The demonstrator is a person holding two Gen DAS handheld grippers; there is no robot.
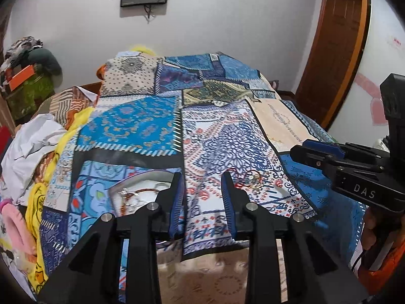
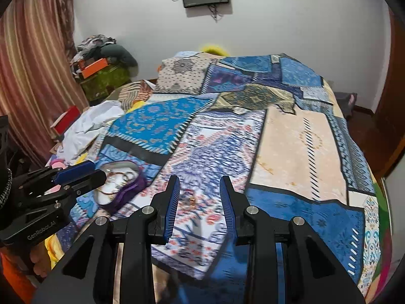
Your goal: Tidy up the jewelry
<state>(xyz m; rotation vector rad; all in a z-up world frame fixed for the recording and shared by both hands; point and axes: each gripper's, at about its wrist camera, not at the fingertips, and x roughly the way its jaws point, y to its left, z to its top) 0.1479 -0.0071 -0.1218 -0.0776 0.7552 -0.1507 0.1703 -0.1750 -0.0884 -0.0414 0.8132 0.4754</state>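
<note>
A small heap of loose jewelry, gold rings and a red thread (image 1: 249,178), lies on the patterned bedspread (image 1: 152,126); it also shows in the right wrist view (image 2: 190,200). An open jewelry box (image 1: 138,190) with a pale lining holds gold chains; it shows with a purple rim in the right wrist view (image 2: 119,185). My left gripper (image 1: 202,195) is open and empty, between the box and the loose jewelry. My right gripper (image 2: 200,202) is open and empty, just above the loose jewelry.
Crumpled white cloth (image 1: 33,144) and yellow and pink items (image 1: 38,202) pile at the bed's left edge. A heap of clothes and an orange box (image 2: 101,65) stand by the curtain. A wooden door (image 1: 336,45) is at the right. The bed's near edge drops to the floor (image 1: 215,278).
</note>
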